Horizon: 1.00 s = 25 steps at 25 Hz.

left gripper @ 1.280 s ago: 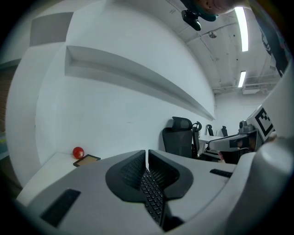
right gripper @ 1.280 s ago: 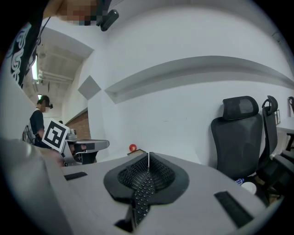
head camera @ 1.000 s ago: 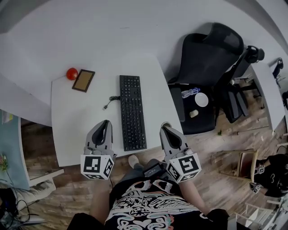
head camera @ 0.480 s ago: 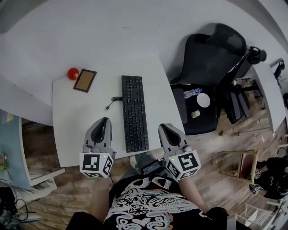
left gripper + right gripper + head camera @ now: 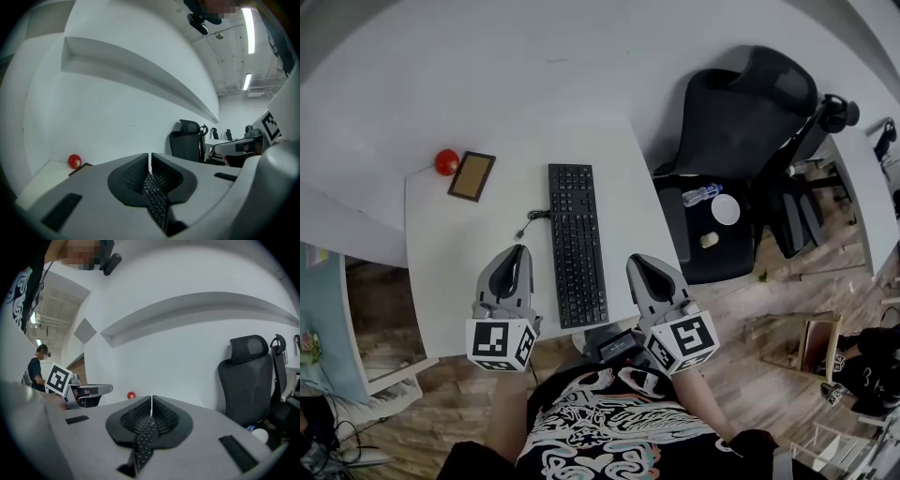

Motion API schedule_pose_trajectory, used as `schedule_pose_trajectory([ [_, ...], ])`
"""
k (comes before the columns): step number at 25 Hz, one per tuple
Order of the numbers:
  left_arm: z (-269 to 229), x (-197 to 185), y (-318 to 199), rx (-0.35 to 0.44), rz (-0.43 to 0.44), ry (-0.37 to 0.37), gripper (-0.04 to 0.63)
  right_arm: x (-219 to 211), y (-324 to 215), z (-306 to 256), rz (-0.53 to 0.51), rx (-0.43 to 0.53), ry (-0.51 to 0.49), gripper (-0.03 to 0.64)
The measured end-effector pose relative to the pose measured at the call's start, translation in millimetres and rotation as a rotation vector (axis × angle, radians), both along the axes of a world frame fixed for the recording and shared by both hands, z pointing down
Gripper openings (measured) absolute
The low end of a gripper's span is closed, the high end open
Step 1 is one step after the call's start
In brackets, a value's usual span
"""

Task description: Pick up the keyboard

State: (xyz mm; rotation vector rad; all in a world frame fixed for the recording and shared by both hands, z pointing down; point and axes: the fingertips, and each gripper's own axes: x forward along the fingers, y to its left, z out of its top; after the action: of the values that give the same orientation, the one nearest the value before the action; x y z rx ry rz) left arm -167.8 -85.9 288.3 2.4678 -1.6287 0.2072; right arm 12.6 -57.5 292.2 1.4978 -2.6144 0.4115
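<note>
A black keyboard [image 5: 576,243] lies lengthways down the middle of a white desk [image 5: 450,248], its cable [image 5: 528,218] curling off to the left. My left gripper [image 5: 517,260] hovers over the desk just left of the keyboard's near end, jaws shut and empty. To the right of that near end, at the desk's edge, my right gripper [image 5: 639,267] is likewise shut on nothing. The keyboard [image 5: 154,199] shows below the closed jaws in the left gripper view, and the keyboard [image 5: 145,441] also appears in the right gripper view. Neither gripper touches it.
A red ball [image 5: 445,161] and a small framed board [image 5: 472,176] sit at the desk's far left corner. A black office chair [image 5: 741,122] stands to the right, with a bottle [image 5: 697,194] and a white cup [image 5: 725,208] on a dark surface beside it. A white wall backs the desk.
Both grippers have crept a little farther over the desk's near edge, still flanking the keyboard's near end. Their jaws stayed shut.
</note>
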Motion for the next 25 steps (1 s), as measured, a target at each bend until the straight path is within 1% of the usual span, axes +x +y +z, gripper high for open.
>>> schedule_pose_trajectory([
  [4,8.1,3.9,-13.4,-0.023,0.008,-0.02,0.034,2.6,-14.1,8.9,0.003,-0.018,0.005,0.031],
  [10,31.7,6.9,-37.1,-0.08,0.006,-0.022,0.034,7.7,-37.3,34.4,-0.013,-0.102,-0.029,0.031],
  [19,89.3,12.6,-50.0,-0.185,0.008,-0.035,0.034,3.6,-58.8,89.3,-0.055,-0.195,-0.001,0.031],
  [25,122.1,6.3,-52.5,-0.248,0.014,-0.038,0.034,-2.9,-64.8,121.0,-0.044,-0.286,-0.061,0.031],
])
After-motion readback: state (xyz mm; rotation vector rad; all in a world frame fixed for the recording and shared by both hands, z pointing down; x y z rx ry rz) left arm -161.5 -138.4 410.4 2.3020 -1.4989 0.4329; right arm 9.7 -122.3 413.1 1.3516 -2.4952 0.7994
